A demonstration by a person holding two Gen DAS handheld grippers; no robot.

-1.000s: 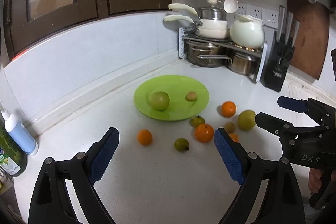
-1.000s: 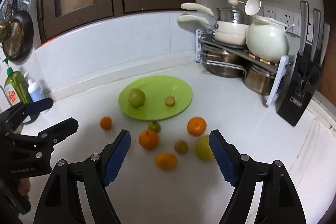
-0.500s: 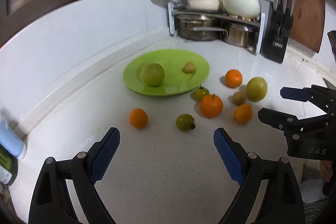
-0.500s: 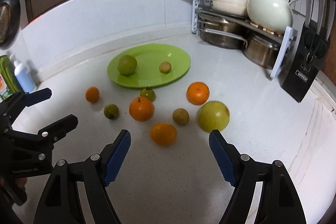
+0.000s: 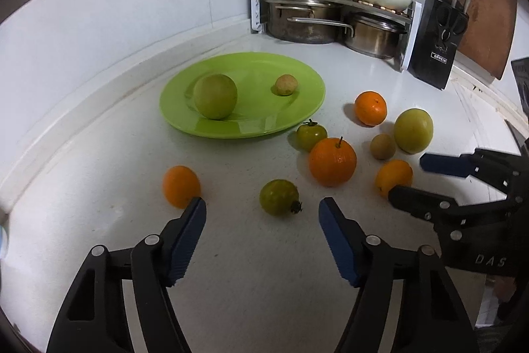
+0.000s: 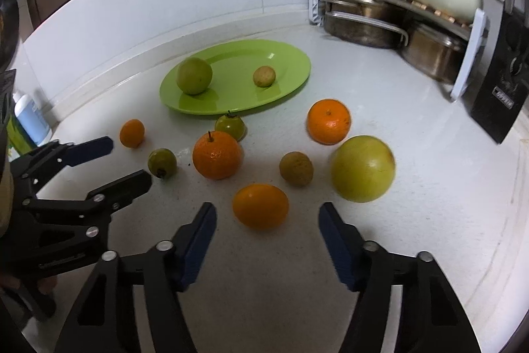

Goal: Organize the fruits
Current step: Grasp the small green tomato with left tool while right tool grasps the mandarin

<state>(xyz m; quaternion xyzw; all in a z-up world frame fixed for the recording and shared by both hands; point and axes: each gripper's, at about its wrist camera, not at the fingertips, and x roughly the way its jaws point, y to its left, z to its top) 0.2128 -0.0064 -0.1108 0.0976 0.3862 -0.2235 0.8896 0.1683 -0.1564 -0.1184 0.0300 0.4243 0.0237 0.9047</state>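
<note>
- Loose fruit is scattered over the white surface [image 5: 99, 154], in the middle and right of the left wrist view; a green plate [image 5: 307, 108] above centre already carries a large green fruit [image 5: 215, 101] and a small brownish one [image 5: 286, 84].
- A small green fruit [image 5: 279, 197] is seen just ahead of the left tongs [image 5: 262, 210], low in the frame; the jaws are closing but nothing is yet pressed between them.
- An oval orange fruit [image 6: 260, 206] is framed just ahead of the right tongs [image 6: 267, 215] at lower centre of the right wrist view; these jaws are closing too, with the fruit not yet gripped.
- The step in hand is judged to be a paired approach, one fruit targeted per side.
- Next, each pair must be brought forward around its fruit before being closed, then carried to the plate, presumably.
- Round fruit may be nudged away if only one pad touches.
- Pots on a rack [image 5: 330, 9] and a knife block [image 5: 436, 55] are left in the upper right.
</note>
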